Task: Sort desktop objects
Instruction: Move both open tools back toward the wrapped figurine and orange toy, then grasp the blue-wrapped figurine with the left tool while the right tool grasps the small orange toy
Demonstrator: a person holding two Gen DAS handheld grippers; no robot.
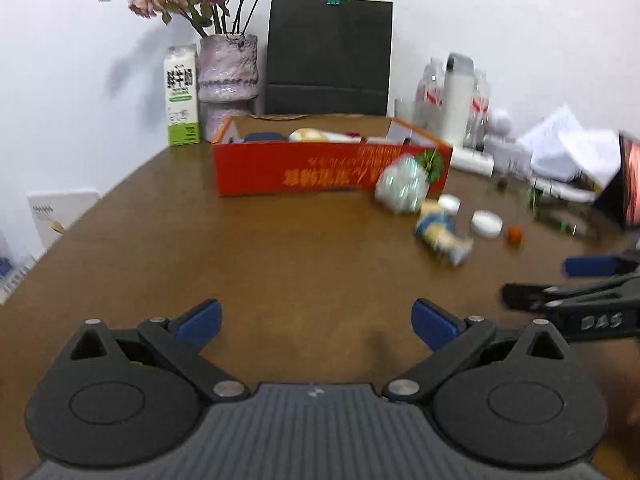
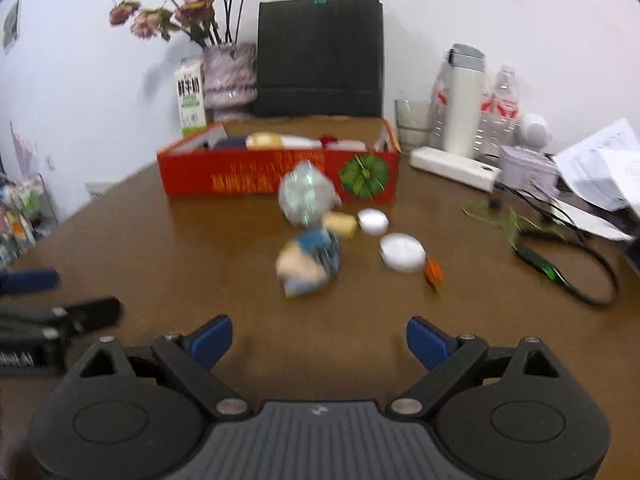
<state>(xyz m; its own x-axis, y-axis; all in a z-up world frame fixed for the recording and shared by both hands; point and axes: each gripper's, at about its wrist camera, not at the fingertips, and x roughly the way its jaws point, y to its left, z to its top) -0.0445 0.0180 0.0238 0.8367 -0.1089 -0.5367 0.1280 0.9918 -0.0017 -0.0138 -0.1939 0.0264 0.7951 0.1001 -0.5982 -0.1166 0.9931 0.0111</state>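
Right wrist: brown table (image 2: 200, 248) — white wall (image 2: 480, 8), seemingly bare.

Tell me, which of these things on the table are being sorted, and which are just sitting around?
Likely part of the sorting:
red box, already holding items
crinkly foil ball
blue and cream toy
two white round lids
small orange object

Probably just lying about:
flower vase
milk carton
black paper bag
white flask
papers
cable

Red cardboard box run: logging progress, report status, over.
Left gripper open, right gripper open, both empty. Red cardboard box part-filled. Crinkled silver wrapper ball, blue-yellow soft toy loose in front.
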